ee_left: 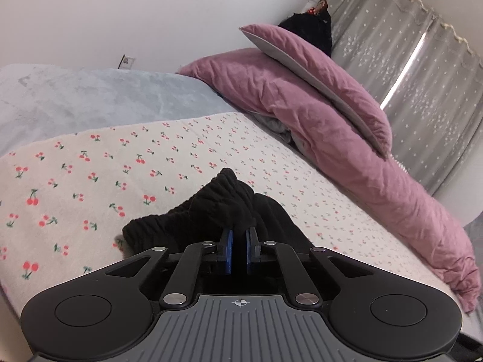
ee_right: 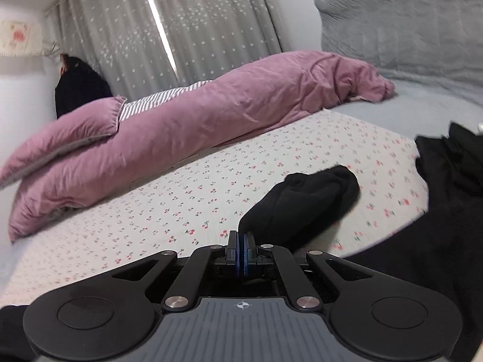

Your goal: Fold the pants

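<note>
A: Status, left gripper (ee_left: 238,235)?

B: Jaws were pinching a bunched fold of the black pants (ee_left: 223,202); fabric sat between the blue pads and humped up ahead of them.

A: Right gripper (ee_right: 241,241)?

B: Jaws were pressed together. A black fold of the pants (ee_right: 305,199) rose directly from the tips, so it was clamped on cloth.

A: Pants location?

B: On the bed, over the cherry-print sheet (ee_left: 120,166), approx. centre. More black fabric trailed off at the right edge of the right wrist view.

A: Surroundings?

B: Pink duvet (ee_right: 211,114) was heaped along the far side; grey curtain (ee_right: 211,15) hung behind it.
</note>
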`<control>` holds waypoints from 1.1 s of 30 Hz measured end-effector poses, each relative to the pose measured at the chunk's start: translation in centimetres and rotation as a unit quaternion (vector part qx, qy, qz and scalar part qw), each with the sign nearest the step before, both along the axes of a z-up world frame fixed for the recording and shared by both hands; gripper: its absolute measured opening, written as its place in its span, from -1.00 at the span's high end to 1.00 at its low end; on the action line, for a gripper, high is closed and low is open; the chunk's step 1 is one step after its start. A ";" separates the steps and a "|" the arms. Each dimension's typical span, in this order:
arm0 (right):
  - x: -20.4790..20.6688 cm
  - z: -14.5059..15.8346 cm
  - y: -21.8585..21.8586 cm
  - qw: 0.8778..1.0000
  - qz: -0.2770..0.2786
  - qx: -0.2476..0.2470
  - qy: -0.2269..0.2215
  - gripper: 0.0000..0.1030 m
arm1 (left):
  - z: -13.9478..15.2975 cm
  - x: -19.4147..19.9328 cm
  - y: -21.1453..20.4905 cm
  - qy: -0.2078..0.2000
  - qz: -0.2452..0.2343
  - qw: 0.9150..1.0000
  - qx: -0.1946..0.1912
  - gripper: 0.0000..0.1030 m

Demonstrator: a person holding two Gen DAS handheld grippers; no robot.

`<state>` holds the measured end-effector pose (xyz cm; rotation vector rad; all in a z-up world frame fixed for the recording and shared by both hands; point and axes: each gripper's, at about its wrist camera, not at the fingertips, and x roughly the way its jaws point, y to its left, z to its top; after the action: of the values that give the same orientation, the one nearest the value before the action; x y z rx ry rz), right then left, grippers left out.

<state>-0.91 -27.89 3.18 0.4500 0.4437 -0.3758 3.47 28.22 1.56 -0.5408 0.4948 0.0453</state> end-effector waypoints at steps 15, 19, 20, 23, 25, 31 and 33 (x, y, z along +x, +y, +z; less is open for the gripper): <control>-7.3 -1.9 1.0 0.999 0.022 0.012 0.024 1.00 | -0.6 -5.4 1.7 0.009 0.005 1.000 0.025 0.90; -8.2 -2.4 1.2 0.999 0.023 0.016 0.036 1.00 | -0.7 -6.2 1.5 0.014 0.003 0.999 0.048 0.90; -8.3 -2.5 1.3 0.999 0.023 0.016 0.039 1.00 | -0.9 -6.4 1.4 0.018 0.002 0.998 0.053 0.90; -8.6 -3.0 1.4 0.998 0.024 0.016 0.052 1.00 | -1.6 -6.4 1.6 0.041 0.001 0.998 0.056 0.90; -8.5 -3.5 1.4 0.997 0.024 0.018 0.068 1.00 | -2.1 -6.1 1.7 0.060 -0.002 0.996 0.060 0.89; -6.4 -6.6 1.2 0.986 0.041 0.027 0.157 0.94 | -2.8 -5.5 0.7 0.091 -0.021 0.990 0.106 0.75; -6.6 -6.3 1.5 0.987 0.044 0.020 0.155 0.68 | -2.5 -5.9 0.3 0.082 -0.023 0.989 0.121 0.67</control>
<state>-7.52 -26.43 -3.09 0.4099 0.7711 -0.3534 -2.39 28.50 -0.90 -0.2880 0.6529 0.1059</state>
